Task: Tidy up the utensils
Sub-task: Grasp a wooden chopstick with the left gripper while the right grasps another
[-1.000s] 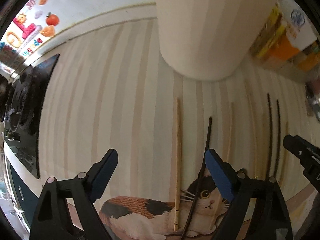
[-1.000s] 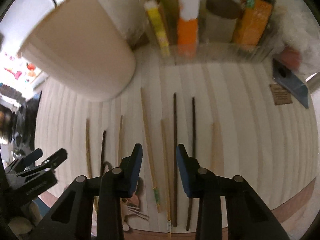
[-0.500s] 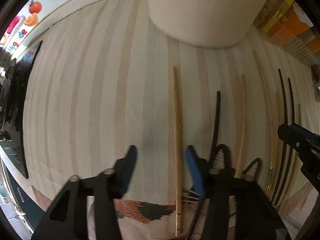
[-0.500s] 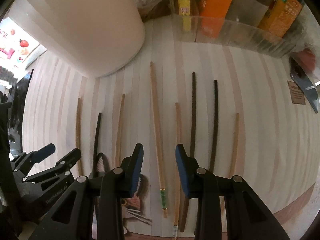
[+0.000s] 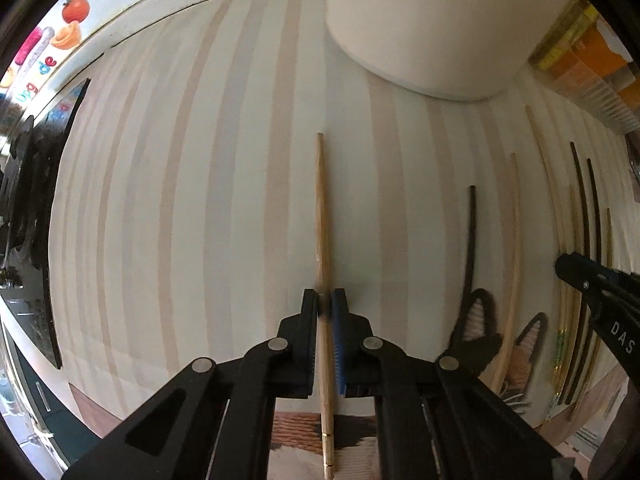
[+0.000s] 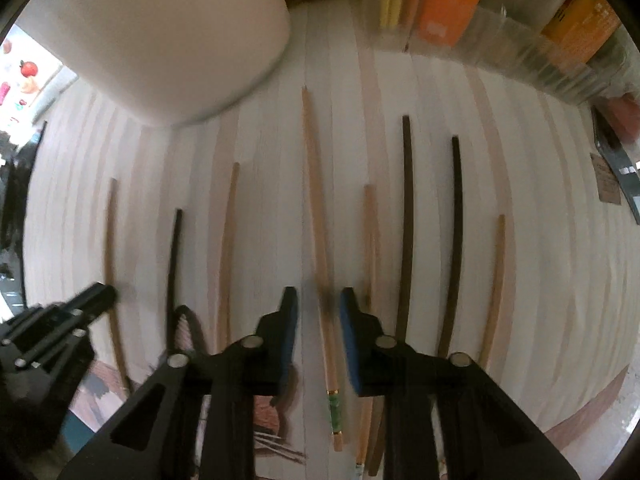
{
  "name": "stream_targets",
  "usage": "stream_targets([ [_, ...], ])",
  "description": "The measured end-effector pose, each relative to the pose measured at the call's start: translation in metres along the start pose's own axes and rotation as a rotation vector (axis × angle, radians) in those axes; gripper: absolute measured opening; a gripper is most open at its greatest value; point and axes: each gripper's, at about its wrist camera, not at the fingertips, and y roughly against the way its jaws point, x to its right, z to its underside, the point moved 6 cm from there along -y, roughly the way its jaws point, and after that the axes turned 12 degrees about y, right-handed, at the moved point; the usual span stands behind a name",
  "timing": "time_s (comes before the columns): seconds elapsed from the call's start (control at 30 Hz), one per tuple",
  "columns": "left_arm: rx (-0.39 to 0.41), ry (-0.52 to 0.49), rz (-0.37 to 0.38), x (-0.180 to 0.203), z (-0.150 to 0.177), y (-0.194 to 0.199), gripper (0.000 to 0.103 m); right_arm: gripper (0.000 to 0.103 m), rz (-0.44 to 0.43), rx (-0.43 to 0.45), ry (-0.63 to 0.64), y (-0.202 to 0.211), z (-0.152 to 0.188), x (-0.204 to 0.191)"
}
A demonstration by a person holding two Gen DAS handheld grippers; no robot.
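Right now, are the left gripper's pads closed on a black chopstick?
No, the left gripper pinches a light wooden chopstick.

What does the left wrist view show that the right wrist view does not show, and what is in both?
Only the left wrist view: the left gripper shut on a light chopstick.

Only the right wrist view: the right gripper's jaws closing around a green-banded chopstick, pads not yet pressing it.

Both: the white container, the striped mat, and the two long dark chopsticks.
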Motion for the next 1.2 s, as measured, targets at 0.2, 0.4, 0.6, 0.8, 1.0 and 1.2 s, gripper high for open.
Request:
stream_targets([
  [0.2, -0.009, 0.021, 0.033, -0.022, -0.008, 0.003, 0.005, 0.007, -0.014, -0.020, -0.005, -0.003, 0.012, -0.014],
  [0.4, -0.021, 0.017, 0.060, -0.030, -0.007, 0.007, 0.006, 0.007, -0.091, -0.082, -0.032, -0.003, 0.035, -0.035],
  [0.6, -0.056, 0.013, 0.099, -0.038, -0.015, 0.007, 0.006, 0.014, -0.038, -0.108, 0.013, -0.006, 0.026, -0.049],
  [0.8, -0.087, 0.075, 0.133, -0.055, -0.025, 0.006, 0.004, 0.009, -0.006, -0.099, -0.014, -0.004, 0.014, -0.057],
  [1.0, -0.075, 0.041, 0.109, -0.061, -0.026, 0.006, 0.005, 0.007, -0.010, -0.147, -0.040, 0.005, 0.038, -0.049],
  [1.2, -0.077, 0.033, 0.096, -0.063, -0.028, 0.003, 0.005, 0.008, 0.011, -0.168, -0.037, 0.005, 0.039, -0.049],
])
